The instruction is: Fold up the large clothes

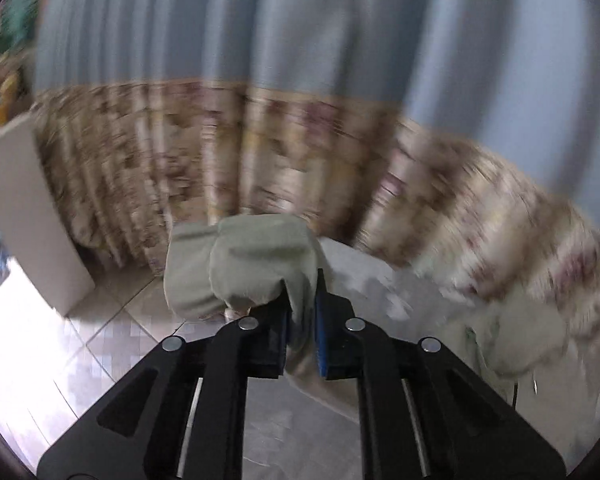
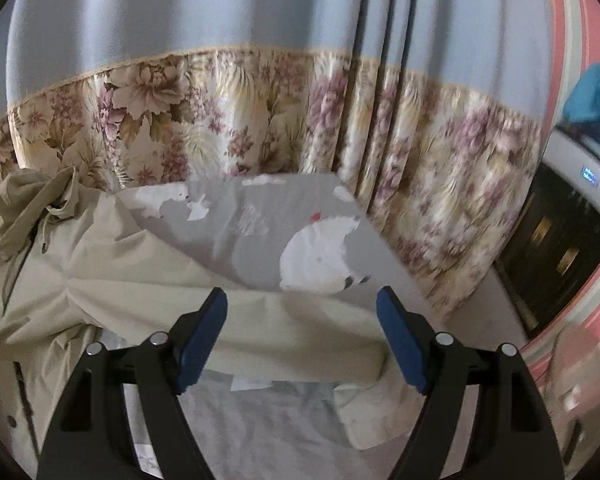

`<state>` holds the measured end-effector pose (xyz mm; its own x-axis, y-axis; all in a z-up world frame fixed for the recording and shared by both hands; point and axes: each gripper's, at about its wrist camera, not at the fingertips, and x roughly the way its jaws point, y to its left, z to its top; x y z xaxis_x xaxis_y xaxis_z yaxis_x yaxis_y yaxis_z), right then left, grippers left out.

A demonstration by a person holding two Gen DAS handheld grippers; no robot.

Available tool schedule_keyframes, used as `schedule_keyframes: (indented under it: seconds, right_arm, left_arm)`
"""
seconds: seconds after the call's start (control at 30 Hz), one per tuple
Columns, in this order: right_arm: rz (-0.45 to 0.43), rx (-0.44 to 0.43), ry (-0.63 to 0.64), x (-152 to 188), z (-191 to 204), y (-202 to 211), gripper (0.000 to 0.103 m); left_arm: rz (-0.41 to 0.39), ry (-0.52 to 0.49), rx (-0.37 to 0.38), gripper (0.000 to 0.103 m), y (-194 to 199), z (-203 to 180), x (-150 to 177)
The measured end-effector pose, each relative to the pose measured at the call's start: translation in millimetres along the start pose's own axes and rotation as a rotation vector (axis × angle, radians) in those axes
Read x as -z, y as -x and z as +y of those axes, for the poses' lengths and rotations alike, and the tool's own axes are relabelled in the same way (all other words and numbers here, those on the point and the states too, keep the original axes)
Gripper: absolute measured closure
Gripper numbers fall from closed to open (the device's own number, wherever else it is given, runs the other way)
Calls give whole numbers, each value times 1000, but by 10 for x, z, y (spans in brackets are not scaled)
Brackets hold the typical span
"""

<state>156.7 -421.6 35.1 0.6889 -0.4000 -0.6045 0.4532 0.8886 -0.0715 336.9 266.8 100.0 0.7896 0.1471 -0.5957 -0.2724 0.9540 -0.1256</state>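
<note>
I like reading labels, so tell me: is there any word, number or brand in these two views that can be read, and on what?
No text can be read.
Appliance display: lit blue characters, too blurred to read.
Beige jacket: no label shows.
Grey sheet: only white animal pictures, no words.

Blue curtain (image 2: 180, 12) with floral hem, grey polar-bear sheet (image 2: 260, 236), white appliance (image 2: 580, 184) at right.

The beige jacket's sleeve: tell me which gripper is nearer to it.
Left. The left gripper is shut on the sleeve; the right gripper hovers open above the jacket.
</note>
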Motion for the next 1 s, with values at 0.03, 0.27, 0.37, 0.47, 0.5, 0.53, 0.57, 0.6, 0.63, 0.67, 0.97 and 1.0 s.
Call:
schedule_keyframes:
  seconds: [0.03,0.27,0.37,0.47,0.5,0.53,0.57,0.6,0.63,0.67,0.97,1.0]
  right_arm:
    - [12,-14,-20,21,-17,-32,25]
    - [-38,-44,-23,-14,22,33,25]
    - [-35,-79,-24,-5,75,38,25]
    - [-20,-98,-9,55,155,18,25]
    - [-12,-103,-2,78,189,6,25]
    - [-3,-108,7,103,227,-1,25]
    - [2,-112,16,125,261,0,25]
    - [4,-114,24,142,283,8,25]
    - [6,-116,31,159,307,21,25]
    - [7,-117,41,169,340,26,25]
    - [14,-244,77,52,908,41,25]
    - [13,-280,91,17,1048,45,25]
  left_arm:
    - [4,-29,27,94,9,-141,45]
    - [27,-363,284,94,348,-1753,593]
    - [126,-470,424,94,378,-2471,950]
    - [285,-594,487,88,217,-3067,1412]
    - [341,-651,481,69,143,-3242,1601]
    - [359,-694,466,57,118,-3358,1747]
    - [352,-711,455,35,121,-3391,1801]
    - [327,-742,443,23,159,-3409,1881]
    - [317,-753,441,21,192,-3406,1910]
    - [304,-768,441,20,257,-3370,1931]
    - [141,-653,260,7,228,-2328,1365]
    - [137,-615,235,7,149,-2091,1264]
